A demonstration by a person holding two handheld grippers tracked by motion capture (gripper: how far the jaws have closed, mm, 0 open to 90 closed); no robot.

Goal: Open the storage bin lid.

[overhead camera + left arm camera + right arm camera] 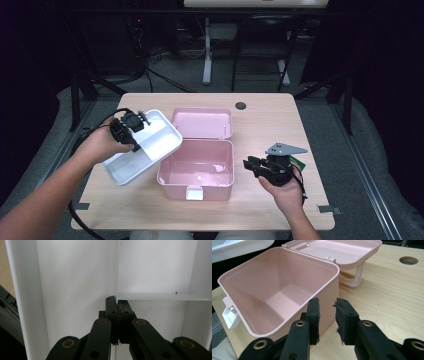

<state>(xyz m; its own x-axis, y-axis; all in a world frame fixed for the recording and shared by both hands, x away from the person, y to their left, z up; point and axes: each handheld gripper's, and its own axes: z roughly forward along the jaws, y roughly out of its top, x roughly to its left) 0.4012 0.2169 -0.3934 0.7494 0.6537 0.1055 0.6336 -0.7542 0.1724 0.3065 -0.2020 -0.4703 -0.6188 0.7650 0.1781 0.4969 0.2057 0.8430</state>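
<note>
White tray (150, 145) clamped by left gripper (131, 131) at centre-left; pink box (197, 170) open, bare inside; right gripper (255, 165) jaws apart.

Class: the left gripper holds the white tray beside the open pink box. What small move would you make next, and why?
Probably carry the white tray right, level above the pink box. The left gripper is shut on the tray's divider, the tray hangs tilted past the box's left rim, the box is empty with its lid back, and the right gripper waits open beside it.

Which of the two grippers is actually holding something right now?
The left gripper: its jaws are shut on a divider of the white tray. The right gripper is open beside the pink box.
</note>
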